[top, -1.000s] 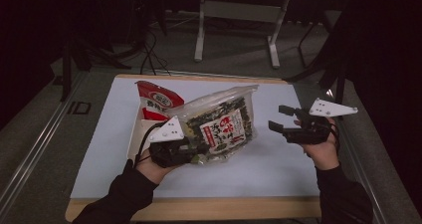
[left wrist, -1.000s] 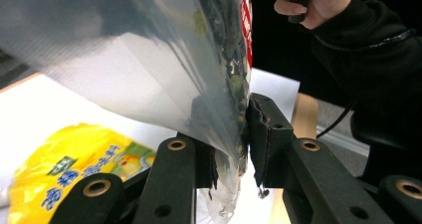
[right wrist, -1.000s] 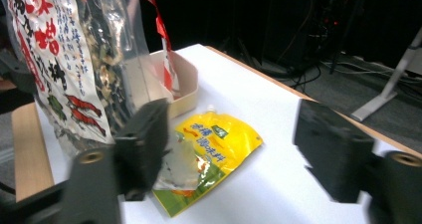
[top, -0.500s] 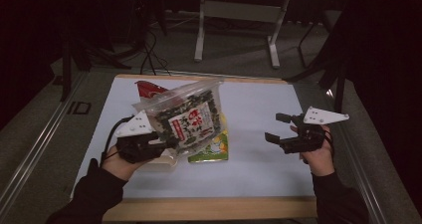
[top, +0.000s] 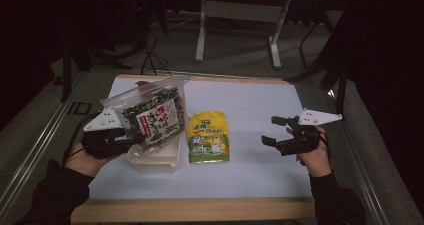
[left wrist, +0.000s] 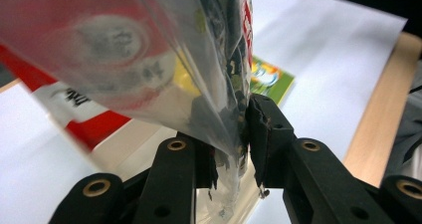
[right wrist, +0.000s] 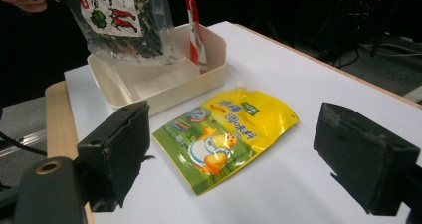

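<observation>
My left gripper (top: 131, 138) is shut on the lower edge of a clear bag of dark dried snack (top: 150, 117) with a red-and-white label. It holds the bag upright over a cream tray (top: 152, 162) at the table's left. In the left gripper view the jaws pinch the bag's clear film (left wrist: 229, 129). A red packet (right wrist: 191, 22) stands inside the tray (right wrist: 164, 87). A yellow pouch (top: 209, 136) lies flat to the right of the tray. My right gripper (top: 270, 130) hovers right of the pouch (right wrist: 224, 137); its jaws have just been opening and stand open with nothing between them.
The white mat (top: 260, 105) ends at a wooden front edge (top: 200, 210). A metal rail (top: 45, 135) runs along the left side. Dark floor, cables and a stand's legs (top: 235, 35) lie beyond the table's far edge.
My left gripper carried the bag leftward over the tray, uncovering the yellow pouch. My right gripper dropped a little and its jaws spread wider.
</observation>
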A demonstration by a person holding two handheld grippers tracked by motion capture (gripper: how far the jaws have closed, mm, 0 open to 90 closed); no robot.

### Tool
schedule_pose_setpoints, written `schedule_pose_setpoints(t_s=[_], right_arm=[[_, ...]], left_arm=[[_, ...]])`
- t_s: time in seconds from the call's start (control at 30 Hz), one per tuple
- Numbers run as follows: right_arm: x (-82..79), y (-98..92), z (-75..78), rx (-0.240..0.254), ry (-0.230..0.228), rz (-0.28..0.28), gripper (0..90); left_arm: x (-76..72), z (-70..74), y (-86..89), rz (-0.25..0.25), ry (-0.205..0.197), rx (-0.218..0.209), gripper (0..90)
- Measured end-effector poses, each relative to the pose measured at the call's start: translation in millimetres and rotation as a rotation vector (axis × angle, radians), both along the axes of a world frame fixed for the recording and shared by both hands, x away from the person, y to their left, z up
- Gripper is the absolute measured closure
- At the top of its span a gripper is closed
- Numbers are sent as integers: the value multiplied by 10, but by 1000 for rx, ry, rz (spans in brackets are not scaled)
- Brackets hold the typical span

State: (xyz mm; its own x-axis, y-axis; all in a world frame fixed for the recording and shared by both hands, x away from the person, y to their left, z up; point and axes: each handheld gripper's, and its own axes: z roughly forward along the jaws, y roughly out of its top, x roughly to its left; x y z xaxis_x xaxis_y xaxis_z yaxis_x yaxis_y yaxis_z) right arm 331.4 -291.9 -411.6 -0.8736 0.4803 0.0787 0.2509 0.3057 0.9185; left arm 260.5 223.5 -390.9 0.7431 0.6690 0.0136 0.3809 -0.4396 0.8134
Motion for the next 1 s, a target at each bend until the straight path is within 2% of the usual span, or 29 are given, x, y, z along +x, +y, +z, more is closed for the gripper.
schedule_pose_setpoints(t_s=[0.07, 0.1, 0.27, 0.37, 0.47, 0.53, 0.67, 0.7, 0.73, 0.8, 0.83, 0.93, 1.0], right_arm=[[-1, -2, 6, 2, 0, 4, 143], [-5, -1, 11, 1, -1, 6, 143], [-6, -4, 12, 2, -2, 4, 143], [-7, -2, 5, -1, -1, 5, 143], [-4, -2, -10, -8, 4, 6, 145], [2, -8, -19, -1, 5, 6, 145], [-2, -2, -33, -1, 6, 11, 146], [-3, 1, -37, -3, 7, 11, 145], [-5, 3, -40, -4, 9, 13, 145], [-7, 5, -41, -6, 11, 15, 146], [-7, 7, -39, -13, 11, 16, 145], [-3, -3, -34, -10, 13, 14, 146], [-4, -5, -29, -13, 9, 13, 146]], left_arm=[[7, -10, 19, 14, -3, 10, 751], [34, -27, 59, 28, 3, 36, 751], [127, -80, 92, 51, 26, 47, 750], [144, -70, 62, 51, 22, 51, 750], [124, 32, -8, 29, -9, 89, 750], [127, 61, -6, 25, -11, 83, 750], [156, 17, 6, 47, -18, 120, 750], [173, -8, 18, 48, -6, 105, 750], [192, -31, 25, 46, 11, 106, 750], [200, -59, 21, 53, 14, 106, 750], [227, -110, 11, 50, 36, 108, 750], [273, -179, -7, 49, 68, 120, 750], [293, -209, -10, 52, 77, 117, 750]])
